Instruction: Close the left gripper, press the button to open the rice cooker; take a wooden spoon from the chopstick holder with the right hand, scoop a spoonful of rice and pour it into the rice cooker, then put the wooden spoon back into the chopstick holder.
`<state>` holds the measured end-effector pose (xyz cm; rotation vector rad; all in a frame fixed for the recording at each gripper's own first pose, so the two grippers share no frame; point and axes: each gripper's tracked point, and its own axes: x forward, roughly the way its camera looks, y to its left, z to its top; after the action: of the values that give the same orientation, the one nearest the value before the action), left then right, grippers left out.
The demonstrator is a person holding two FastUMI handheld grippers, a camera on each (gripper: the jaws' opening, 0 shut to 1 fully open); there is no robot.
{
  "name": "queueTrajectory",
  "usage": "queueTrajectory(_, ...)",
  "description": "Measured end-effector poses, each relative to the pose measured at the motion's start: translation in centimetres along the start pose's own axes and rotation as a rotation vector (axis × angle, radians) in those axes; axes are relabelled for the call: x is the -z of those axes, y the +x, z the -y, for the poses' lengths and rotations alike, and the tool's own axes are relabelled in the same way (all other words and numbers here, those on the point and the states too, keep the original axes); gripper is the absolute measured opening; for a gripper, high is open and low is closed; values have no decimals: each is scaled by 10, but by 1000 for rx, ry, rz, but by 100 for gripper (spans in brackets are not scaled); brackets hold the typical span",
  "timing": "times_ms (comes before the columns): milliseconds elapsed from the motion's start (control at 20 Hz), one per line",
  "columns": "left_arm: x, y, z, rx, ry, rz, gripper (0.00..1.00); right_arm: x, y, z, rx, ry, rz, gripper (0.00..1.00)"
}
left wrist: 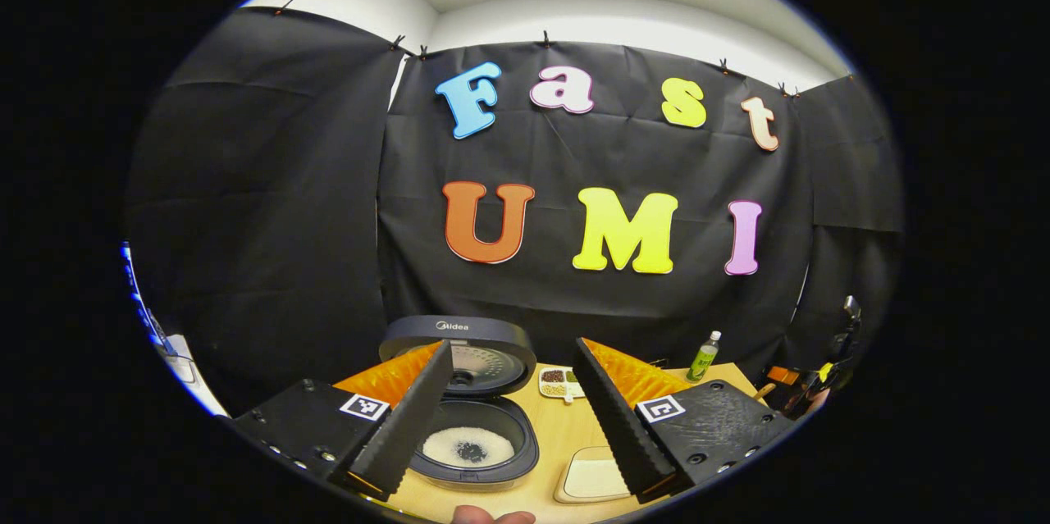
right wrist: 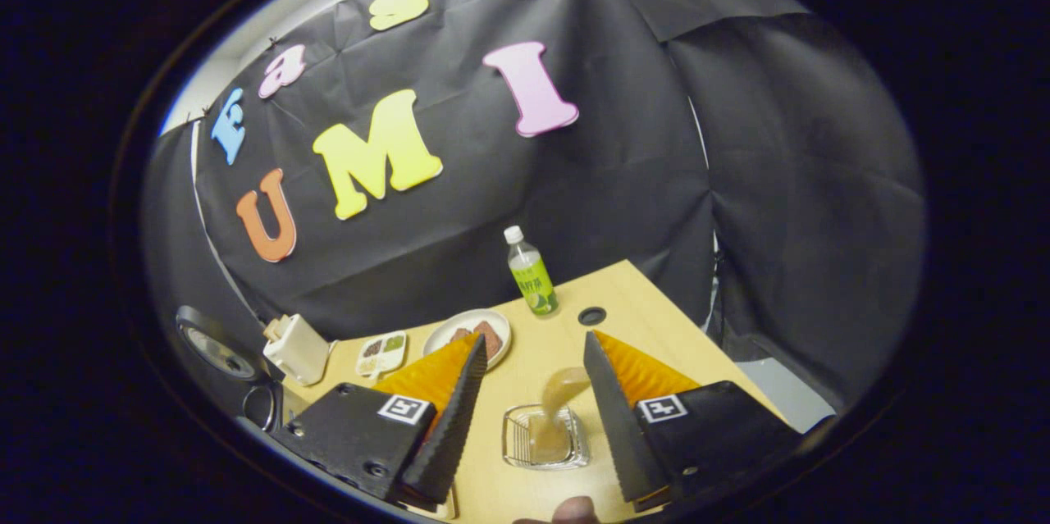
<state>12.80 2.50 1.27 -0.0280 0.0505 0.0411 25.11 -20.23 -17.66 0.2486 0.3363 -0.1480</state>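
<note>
In the left gripper view the rice cooker (left wrist: 472, 446) stands with its lid (left wrist: 459, 356) raised, white rice with a dark patch lying in its pot. My left gripper (left wrist: 513, 417) hangs open above and in front of it, holding nothing. In the right gripper view a wire chopstick holder (right wrist: 525, 448) sits on the table, and the wooden spoon (right wrist: 562, 391) stands in it, bowl up and blurred. My right gripper (right wrist: 533, 344) is open, one finger on each side of the holder and apart from the spoon. The cooker's lid (right wrist: 209, 348) shows at the far left.
On the wooden table (right wrist: 648, 319) are a green bottle (right wrist: 531, 274), a plate (right wrist: 459, 327) with brown food, a divided dish (right wrist: 381, 353) of grains and a white container (right wrist: 295, 349). A shallow cream tray (left wrist: 595, 479) lies right of the cooker. The table's right edge is close.
</note>
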Motion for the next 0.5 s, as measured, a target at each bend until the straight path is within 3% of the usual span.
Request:
queueTrajectory(50, -4, 3, -2, -2, -2, 8, 95, -10, -5, -3, 2, -5, 25, 81)
queueTrajectory(100, -7, 7, -5, -2, -6, 15, 94, -22, -14, -8, 2, -10, 47, 74)
queueTrajectory(150, -10, 11, -7, -2, -7, 23, 94, -31, -23, -15, 0, -17, 67, 81)
queueTrajectory(300, -22, 27, -14, 4, -14, 38, 94, -49, -52, -33, -6, -58, 105, 82)
queueTrajectory(500, -30, 58, -39, -54, -50, 21, 95, -76, -92, -45, 33, -145, 182, 100)
